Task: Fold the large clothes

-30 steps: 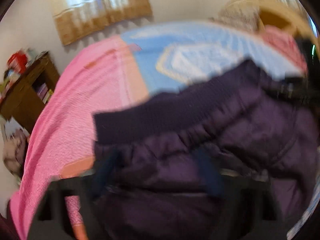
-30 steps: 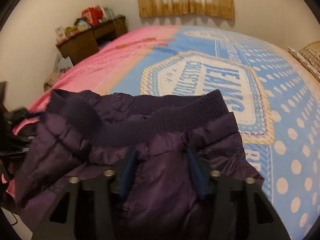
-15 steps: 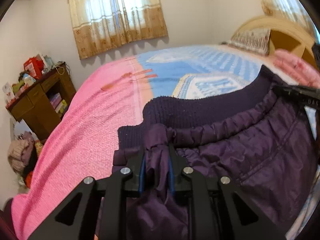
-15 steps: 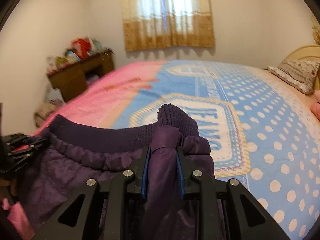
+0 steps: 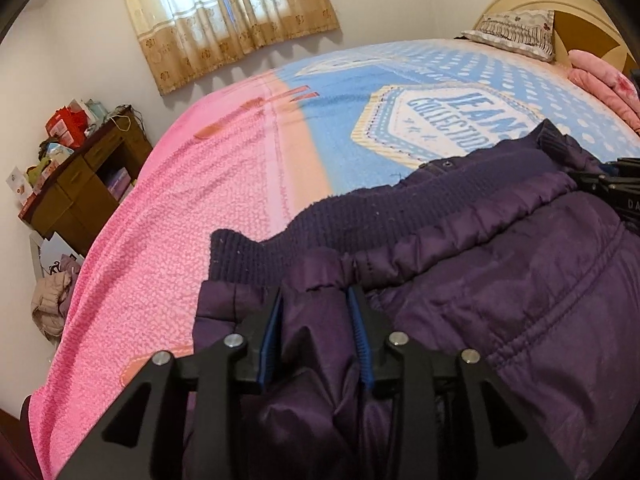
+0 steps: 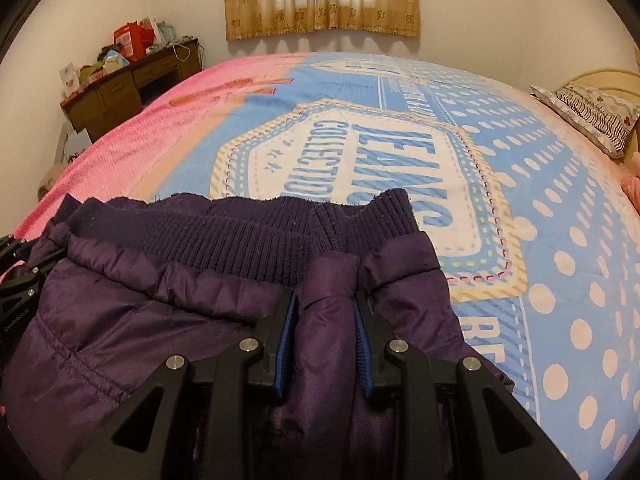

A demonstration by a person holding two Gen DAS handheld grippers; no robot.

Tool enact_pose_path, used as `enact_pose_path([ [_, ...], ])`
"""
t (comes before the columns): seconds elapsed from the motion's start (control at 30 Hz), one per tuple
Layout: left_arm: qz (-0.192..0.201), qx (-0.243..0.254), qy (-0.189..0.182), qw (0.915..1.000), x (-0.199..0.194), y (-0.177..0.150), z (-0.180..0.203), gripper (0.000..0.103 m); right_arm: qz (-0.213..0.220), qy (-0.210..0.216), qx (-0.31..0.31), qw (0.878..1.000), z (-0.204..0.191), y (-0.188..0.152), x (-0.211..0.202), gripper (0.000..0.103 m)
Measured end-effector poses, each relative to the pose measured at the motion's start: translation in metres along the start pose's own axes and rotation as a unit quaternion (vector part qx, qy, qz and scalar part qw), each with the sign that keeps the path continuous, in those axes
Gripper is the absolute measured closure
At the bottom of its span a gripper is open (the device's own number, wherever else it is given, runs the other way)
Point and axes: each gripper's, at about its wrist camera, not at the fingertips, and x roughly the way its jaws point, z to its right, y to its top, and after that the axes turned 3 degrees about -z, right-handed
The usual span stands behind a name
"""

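Note:
A dark purple padded jacket (image 5: 500, 280) with a ribbed knit hem (image 5: 360, 216) lies at the near edge of the bed. My left gripper (image 5: 316, 296) has a bunched fold of the jacket just below the hem between its blue pads, and its jaws are opening. The right wrist view shows the same jacket (image 6: 140, 300) and hem (image 6: 260, 232). There my right gripper (image 6: 326, 298) pinches a fold near the hem's right end, its jaws also opening. Each gripper shows at the edge of the other's view: the right gripper (image 5: 612, 188), the left gripper (image 6: 16, 276).
The bed (image 5: 200, 220) carries a pink and blue dotted cover. A patterned pillow (image 5: 516, 32) and a folded pink blanket (image 5: 600, 84) lie by the headboard. A cluttered wooden desk (image 5: 80, 184) stands by the wall, with a heap of clothes (image 5: 52, 304) on the floor.
Both grippers closed on folds of the jacket, then their jaws widened a little. Both views have tipped down toward the bed, and the hem now lies spread flatter.

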Motion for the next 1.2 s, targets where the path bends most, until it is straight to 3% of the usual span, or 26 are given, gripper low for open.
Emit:
enact_pose_path([
  [0.23, 0.003, -0.007, 0.004, 1.0000, 0.000, -0.002, 0.001, 0.062, -0.006, -0.009, -0.009, 1.000, -0.004, 0.000, 0.003, 0.076],
  [0.4, 0.012, -0.007, 0.031, 0.9994, -0.010, 0.000, 0.003, 0.050, -0.005, -0.017, -0.016, 1.000, -0.007, 0.003, -0.003, 0.072],
  [0.5, 0.032, -0.025, 0.037, 0.9985, -0.035, 0.001, -0.001, 0.037, 0.014, -0.042, -0.005, 0.999, -0.009, 0.005, -0.027, 0.057],
  [0.53, 0.045, -0.037, 0.031, 0.9978, -0.047, 0.002, -0.003, 0.034, 0.035, -0.050, 0.004, 0.998, -0.012, 0.003, -0.042, 0.045],
  [0.57, 0.067, -0.058, 0.021, 0.9958, -0.064, 0.002, -0.004, 0.024, 0.059, -0.055, 0.013, 0.997, -0.016, 0.002, -0.057, 0.032],
  [0.67, 0.114, -0.081, 0.014, 0.9901, -0.093, 0.007, 0.008, 0.004, 0.100, -0.067, 0.006, 0.993, -0.035, -0.002, -0.084, 0.030],
  [0.73, 0.130, -0.077, 0.009, 0.9885, -0.100, 0.012, 0.024, 0.002, 0.100, -0.080, -0.005, 0.992, -0.048, -0.008, -0.084, 0.030],
  [0.8, 0.119, -0.061, 0.010, 0.9910, -0.091, 0.016, 0.044, 0.000, 0.081, -0.086, -0.014, 0.993, -0.053, -0.016, -0.069, 0.030],
  [0.9, 0.060, -0.024, 0.060, 0.9961, -0.045, 0.009, 0.066, 0.000, 0.039, -0.069, 0.012, 0.997, -0.038, -0.032, -0.037, 0.030],
  [0.93, 0.032, -0.032, 0.044, 0.9980, -0.027, 0.002, 0.065, 0.000, 0.037, -0.051, 0.029, 0.998, -0.030, -0.035, -0.035, 0.029],
  [1.03, 0.029, -0.058, 0.025, 0.9975, -0.018, -0.003, 0.055, 0.000, 0.027, -0.032, 0.040, 0.998, -0.023, -0.037, -0.029, 0.027],
  [1.2, 0.015, -0.069, 0.010, 0.9975, -0.008, 0.000, 0.050, 0.000, 0.007, -0.047, 0.025, 0.999, -0.029, -0.035, -0.020, 0.026],
])
